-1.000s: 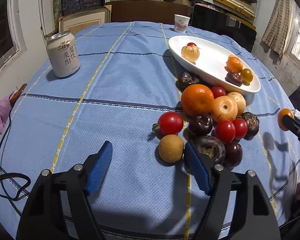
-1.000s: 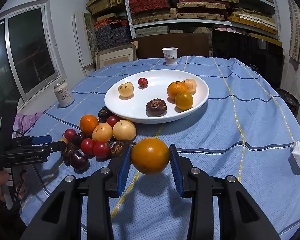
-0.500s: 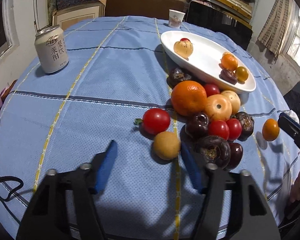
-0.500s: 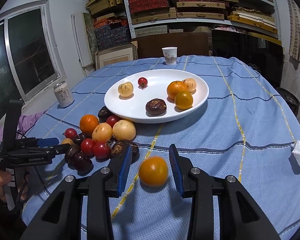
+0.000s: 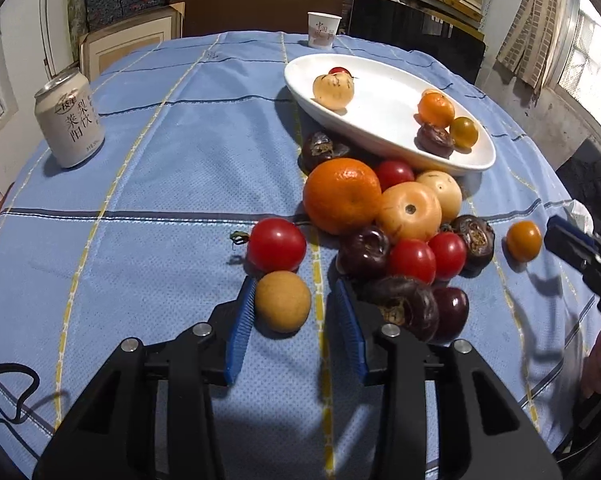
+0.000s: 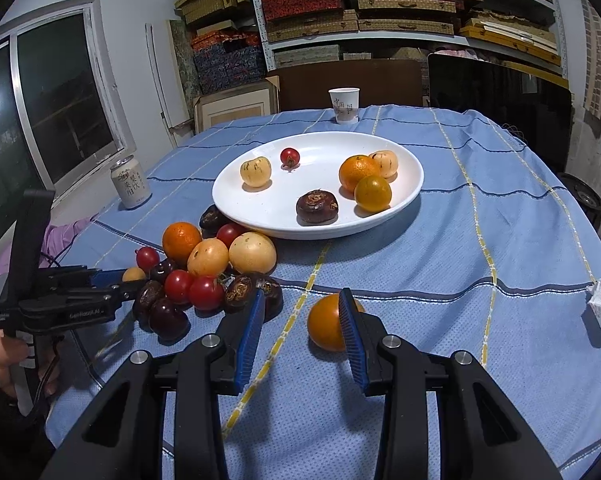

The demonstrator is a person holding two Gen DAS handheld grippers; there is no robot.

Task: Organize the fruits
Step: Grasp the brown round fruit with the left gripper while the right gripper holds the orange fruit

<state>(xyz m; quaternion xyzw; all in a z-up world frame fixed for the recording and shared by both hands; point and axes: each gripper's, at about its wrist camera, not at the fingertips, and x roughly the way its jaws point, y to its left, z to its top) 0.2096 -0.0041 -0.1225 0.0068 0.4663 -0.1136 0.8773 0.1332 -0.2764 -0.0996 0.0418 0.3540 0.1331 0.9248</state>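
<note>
My left fingers point(image 5: 295, 312) have just been closing around the tan fruit point(image 5: 283, 301); only the left pad touches. My right fingers point(image 6: 301, 332) are apart, empty, orange fruit point(image 6: 327, 323) loose on the counter point(image 6: 500, 240) beside the right pad. Plate point(image 6: 408, 192) ahead holds six fruits.

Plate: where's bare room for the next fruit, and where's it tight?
Free: plate centre and near-left floor, between the pale fruit and the dark fruit. Tight: right side, where three fruits bunch. The pile crowds the plate's near-left rim.
</note>
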